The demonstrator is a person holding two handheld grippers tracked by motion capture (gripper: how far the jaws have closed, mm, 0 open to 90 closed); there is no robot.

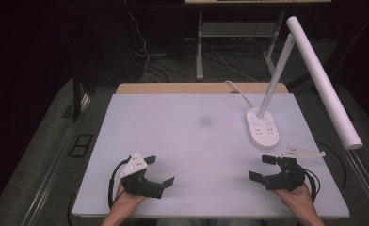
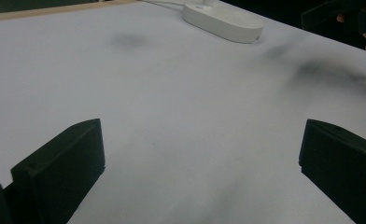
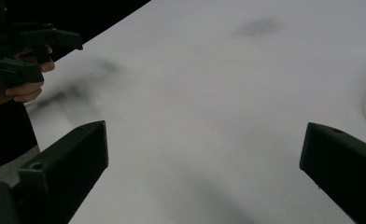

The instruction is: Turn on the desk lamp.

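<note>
Both grippers were held low at the near edge of the white counter (image 1: 173,122), the left gripper (image 1: 160,170) and right gripper (image 1: 259,167) with fingers spread apart, empty, seemingly in readiness. No task object was given; a lamp base (image 1: 262,128) was set far right.

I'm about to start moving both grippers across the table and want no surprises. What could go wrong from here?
1. The desk lamp stands just ahead of the right gripper; a forward sweep could knock its base or its leaning arm.
2. The lamp's cord trails off the table's far edge; a snag might drag the lamp.
3. Both the right gripper and the left gripper sit open near the table's front edge, so their trailing cables could catch there.
</note>
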